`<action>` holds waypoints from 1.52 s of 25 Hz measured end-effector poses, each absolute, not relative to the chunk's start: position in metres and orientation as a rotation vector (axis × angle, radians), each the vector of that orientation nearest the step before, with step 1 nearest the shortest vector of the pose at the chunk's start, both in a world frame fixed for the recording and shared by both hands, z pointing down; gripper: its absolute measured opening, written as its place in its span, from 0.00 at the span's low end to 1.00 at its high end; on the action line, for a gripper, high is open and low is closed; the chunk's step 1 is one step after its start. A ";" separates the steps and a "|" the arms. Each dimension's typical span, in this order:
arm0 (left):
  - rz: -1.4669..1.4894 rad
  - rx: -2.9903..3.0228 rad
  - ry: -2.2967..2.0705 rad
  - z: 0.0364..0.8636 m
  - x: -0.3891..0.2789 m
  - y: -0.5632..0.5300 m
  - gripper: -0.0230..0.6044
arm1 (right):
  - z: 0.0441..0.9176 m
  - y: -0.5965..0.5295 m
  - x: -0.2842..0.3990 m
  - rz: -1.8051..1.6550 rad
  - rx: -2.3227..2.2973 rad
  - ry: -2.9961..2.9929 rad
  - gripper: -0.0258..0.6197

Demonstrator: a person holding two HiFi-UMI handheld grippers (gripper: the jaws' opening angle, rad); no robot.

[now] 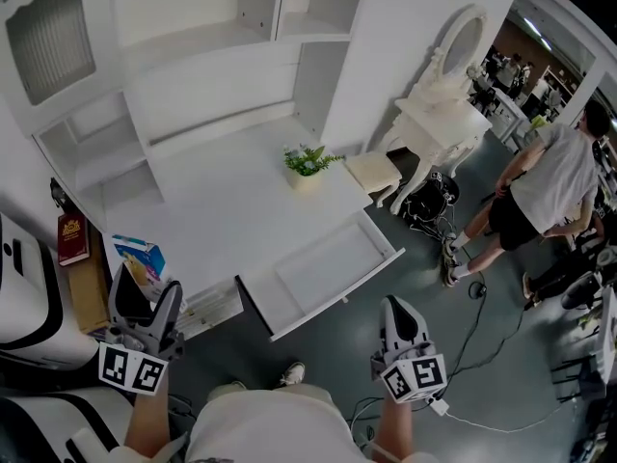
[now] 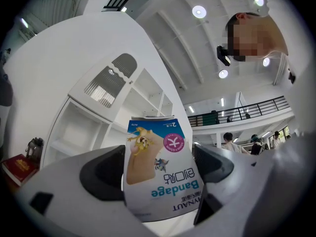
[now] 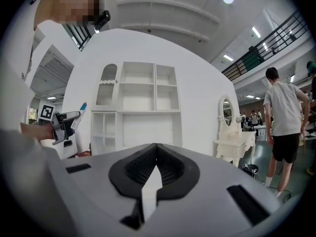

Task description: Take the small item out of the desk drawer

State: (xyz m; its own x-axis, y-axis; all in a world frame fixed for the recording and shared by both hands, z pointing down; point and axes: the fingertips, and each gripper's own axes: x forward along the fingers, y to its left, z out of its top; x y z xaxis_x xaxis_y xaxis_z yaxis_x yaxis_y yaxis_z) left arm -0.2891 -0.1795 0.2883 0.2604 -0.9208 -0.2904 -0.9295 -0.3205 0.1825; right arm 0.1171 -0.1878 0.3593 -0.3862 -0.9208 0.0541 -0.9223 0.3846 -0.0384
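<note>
My left gripper (image 1: 142, 292) is raised at the lower left of the head view and shut on a small blue-and-white bandage box (image 1: 140, 259). In the left gripper view the bandage box (image 2: 159, 169) stands upright between the jaws, its print upside down. The white desk drawer (image 1: 323, 270) hangs pulled out from the desk front and looks bare inside. My right gripper (image 1: 400, 318) is held below the drawer's right end, shut with nothing in it. In the right gripper view its jaws meet at the gripper (image 3: 156, 147) centre, pointing at the white shelf unit (image 3: 138, 107).
A small potted plant (image 1: 307, 165) stands on the white desk (image 1: 222, 210). A red book (image 1: 71, 238) sits at the left. A white vanity table with an oval mirror (image 1: 445, 95) is at the right, a person (image 1: 540, 196) beside it. Cables (image 1: 482, 355) lie on the floor.
</note>
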 end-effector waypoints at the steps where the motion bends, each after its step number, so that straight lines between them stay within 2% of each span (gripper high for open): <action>1: 0.551 -2.480 1.811 0.288 -0.289 -0.180 0.74 | 0.359 -0.187 0.116 0.095 1.728 -2.593 0.05; 38: 0.592 -2.525 1.792 0.292 -0.289 -0.173 0.74 | 0.364 -0.173 0.106 0.084 1.751 -2.560 0.05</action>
